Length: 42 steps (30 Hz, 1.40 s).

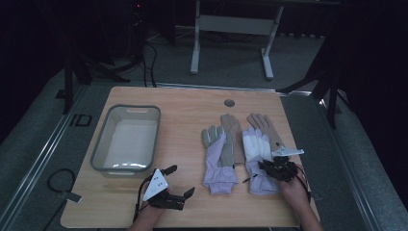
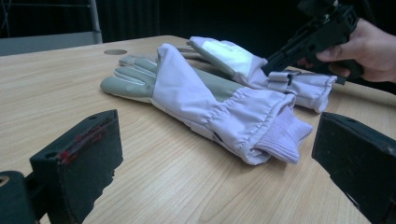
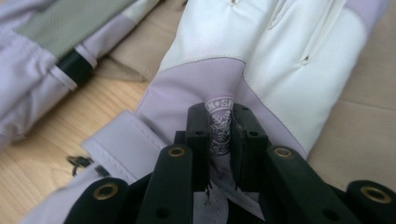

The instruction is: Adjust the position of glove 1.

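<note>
Two lavender work gloves lie side by side on the wooden table [image 1: 183,125]. The left glove [image 1: 219,161] [image 2: 205,93] has a grey-green palm panel and a knit cuff. The right glove [image 1: 255,147] [image 2: 233,58] [image 3: 289,51] has a white palm. My right gripper [image 1: 269,166] [image 2: 275,70] [image 3: 219,116] points down on the right glove near its wrist, shut on a raised fold of lavender fabric with a printed logo. My left gripper [image 1: 181,180] [image 2: 217,163] rests near the table's front edge, left of the gloves, open with nothing between its pads.
A tan glove [image 1: 233,127] lies under the left lavender glove and another tan glove [image 1: 264,125] under the right one. A grey plastic bin [image 1: 118,169] stands at the table's left. A round hole [image 1: 229,103] sits near the far edge. A desk frame [image 1: 231,24] stands beyond the table.
</note>
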Each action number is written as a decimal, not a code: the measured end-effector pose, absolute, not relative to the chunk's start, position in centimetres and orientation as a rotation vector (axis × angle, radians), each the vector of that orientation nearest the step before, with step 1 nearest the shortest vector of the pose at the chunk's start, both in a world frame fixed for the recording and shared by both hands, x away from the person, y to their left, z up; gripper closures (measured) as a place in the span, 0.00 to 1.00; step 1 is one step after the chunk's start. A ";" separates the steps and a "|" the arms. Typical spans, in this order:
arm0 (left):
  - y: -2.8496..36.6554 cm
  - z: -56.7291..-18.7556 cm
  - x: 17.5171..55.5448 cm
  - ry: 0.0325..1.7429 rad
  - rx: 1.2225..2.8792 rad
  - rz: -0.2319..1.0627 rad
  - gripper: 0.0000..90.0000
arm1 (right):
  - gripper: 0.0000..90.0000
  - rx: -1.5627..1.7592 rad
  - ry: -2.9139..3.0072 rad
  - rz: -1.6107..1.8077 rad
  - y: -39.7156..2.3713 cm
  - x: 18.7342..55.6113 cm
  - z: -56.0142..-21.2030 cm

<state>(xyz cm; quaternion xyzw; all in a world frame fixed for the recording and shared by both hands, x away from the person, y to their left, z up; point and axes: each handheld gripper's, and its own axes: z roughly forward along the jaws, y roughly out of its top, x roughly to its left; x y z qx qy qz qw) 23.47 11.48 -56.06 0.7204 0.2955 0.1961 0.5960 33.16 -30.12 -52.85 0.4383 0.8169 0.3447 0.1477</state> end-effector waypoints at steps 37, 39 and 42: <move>11.5 -56.1 23.4 0.692 1.670 0.463 0.02 | 0.89 1.188 2.274 1.153 -22.0 31.6 -41.7; 11.5 -56.1 23.4 0.694 1.670 0.463 0.02 | 0.89 1.187 2.281 1.152 -21.4 31.6 -41.8; 11.5 -56.1 23.4 0.692 1.670 0.463 0.02 | 0.89 1.200 2.291 1.129 -19.3 31.8 -42.6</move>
